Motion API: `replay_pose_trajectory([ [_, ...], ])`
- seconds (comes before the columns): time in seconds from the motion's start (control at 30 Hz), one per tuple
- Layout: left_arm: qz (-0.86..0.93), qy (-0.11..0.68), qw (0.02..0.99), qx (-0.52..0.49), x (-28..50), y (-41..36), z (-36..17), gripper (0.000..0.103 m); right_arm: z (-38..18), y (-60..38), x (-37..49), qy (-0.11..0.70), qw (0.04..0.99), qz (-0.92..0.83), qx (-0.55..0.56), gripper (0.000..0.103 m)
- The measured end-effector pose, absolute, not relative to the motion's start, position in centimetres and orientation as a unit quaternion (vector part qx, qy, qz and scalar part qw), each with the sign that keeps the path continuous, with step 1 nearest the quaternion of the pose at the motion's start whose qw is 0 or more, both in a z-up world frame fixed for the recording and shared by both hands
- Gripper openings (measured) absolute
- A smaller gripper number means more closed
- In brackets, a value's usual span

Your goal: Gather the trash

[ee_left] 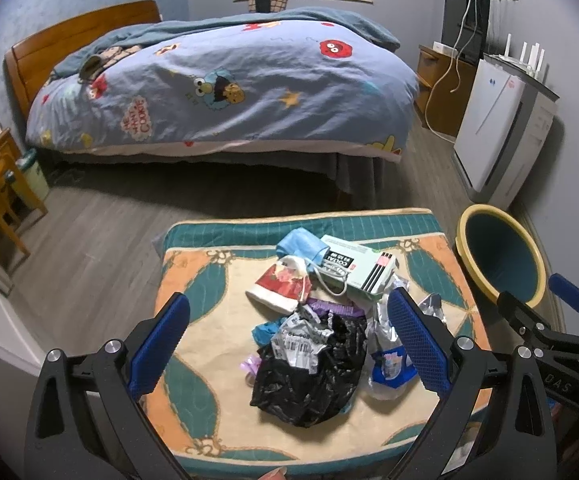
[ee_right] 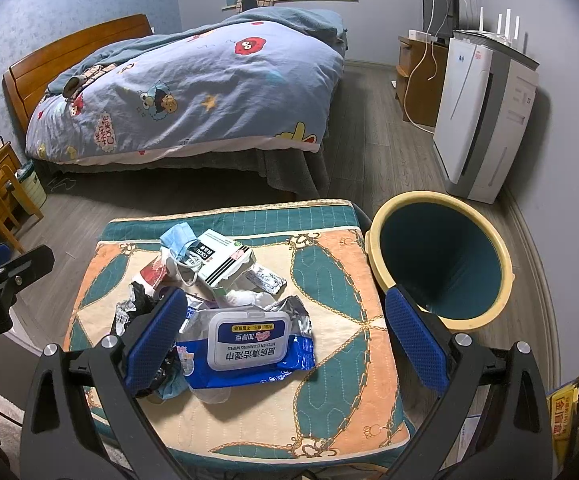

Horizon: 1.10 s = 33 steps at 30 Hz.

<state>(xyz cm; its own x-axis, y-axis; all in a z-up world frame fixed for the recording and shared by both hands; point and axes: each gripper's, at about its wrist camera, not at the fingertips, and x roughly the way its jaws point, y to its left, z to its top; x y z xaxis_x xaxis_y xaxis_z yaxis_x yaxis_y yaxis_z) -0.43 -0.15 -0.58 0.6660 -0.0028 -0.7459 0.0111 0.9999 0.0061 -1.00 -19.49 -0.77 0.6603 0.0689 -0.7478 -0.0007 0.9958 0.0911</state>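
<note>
With both our left gripper (ee_left: 287, 346) and right gripper (ee_right: 285, 340) spread wide and empty, we judged the limp, light wet-wipes pack (ee_right: 247, 350), left of the bin (ee_right: 441, 258), best pinched across its stiff lid.

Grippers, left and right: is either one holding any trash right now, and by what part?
Nothing is held. The left gripper and right gripper are both open above the trash pile, with nothing clamped between their fingers.

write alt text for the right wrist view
An open right hand-held gripper hovers over a blue kitchen wipes pack amid trash on a patterned cushion. An empty bin stands right of it, a bed behind.
</note>
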Motion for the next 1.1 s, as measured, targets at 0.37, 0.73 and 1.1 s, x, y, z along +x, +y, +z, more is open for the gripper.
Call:
replay_pose_trajectory([
  [0.37, -0.004, 0.409, 0.913, 0.005, -0.45, -0.17, -0.62, 0.098, -0.89, -19.47, -1.04, 0.412, 0.91, 0.018, 0.041, 0.098],
  [0.73, -0.004, 0.41, 0.912, 0.006, -0.43, -0.28, -0.62, 0.098, -1.02, -19.52, -1.02, 0.414, 0.909, 0.018, 0.04, 0.098],
  [1.1, -0.003, 0.409, 0.912, 0.005, -0.42, -0.27, -0.56, 0.098, -1.15, -19.57, -1.07, 0.414, 0.909, 0.018, 0.041, 0.098],
])
